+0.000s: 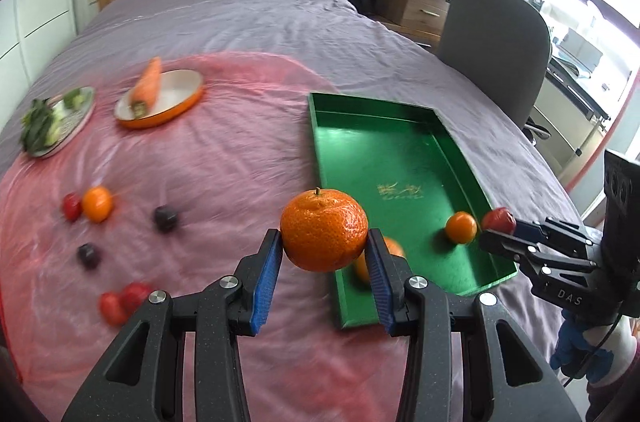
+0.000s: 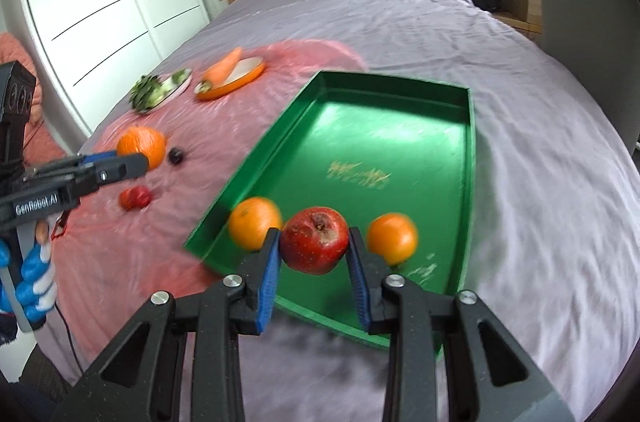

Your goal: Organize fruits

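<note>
My left gripper (image 1: pixel 324 254) is shut on a large mandarin (image 1: pixel 323 228), held above the pink sheet just left of the green tray (image 1: pixel 400 158). My right gripper (image 2: pixel 314 254) is shut on a red apple (image 2: pixel 314 244) over the near end of the green tray (image 2: pixel 400 126). Two oranges lie in the tray, one (image 2: pixel 254 228) left of the apple and one (image 2: pixel 392 238) to its right. In the left wrist view the right gripper (image 1: pixel 500 226) shows at the tray's right rim with the apple (image 1: pixel 498 219). In the right wrist view the left gripper (image 2: pixel 132 162) carries the mandarin (image 2: pixel 142 144).
On the pink sheet (image 1: pixel 200 162) lie an orange (image 1: pixel 97 204), red fruits (image 1: pixel 120 302), a small red fruit (image 1: pixel 71 207) and two dark plums (image 1: pixel 166 219). An orange dish with a carrot (image 1: pixel 148 84) and a plate of greens (image 1: pixel 52 122) sit further back. A grey chair (image 1: pixel 496 46) stands beside the bed.
</note>
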